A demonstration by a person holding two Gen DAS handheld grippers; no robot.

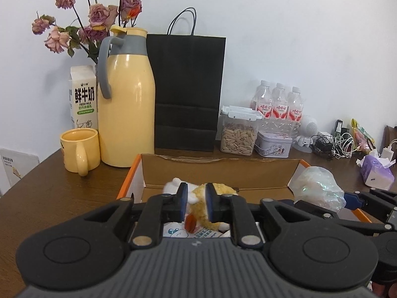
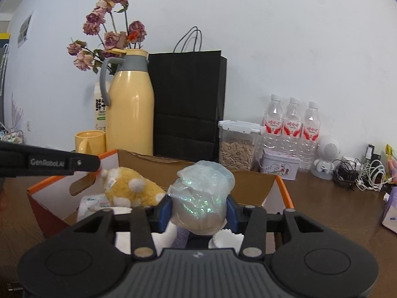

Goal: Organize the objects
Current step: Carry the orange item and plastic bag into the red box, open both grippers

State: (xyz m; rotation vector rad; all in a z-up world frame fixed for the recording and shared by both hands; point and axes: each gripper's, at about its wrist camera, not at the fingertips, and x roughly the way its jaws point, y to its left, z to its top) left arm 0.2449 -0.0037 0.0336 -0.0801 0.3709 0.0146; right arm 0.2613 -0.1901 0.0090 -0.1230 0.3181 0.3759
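Right gripper (image 2: 198, 209) fingers clamp a soft, light, slippery plastic bag (image 2: 202, 198) at its middle above the cardboard box (image 2: 282, 191), best held by the bulk; left gripper (image 1: 194, 202) fingers stand parted around the plush toy (image 1: 198, 204) in the box

Even soft light, perhaps daylight, fisheye-warped edges

A lived-in home. Ahead of the tool, the wooden tabletop (image 1: 49, 188) carries a yellow thermos jug (image 1: 126, 99), dried roses (image 1: 99, 15) and a milk carton (image 1: 83, 96). To its right lie tangled charger cables (image 1: 340, 146).
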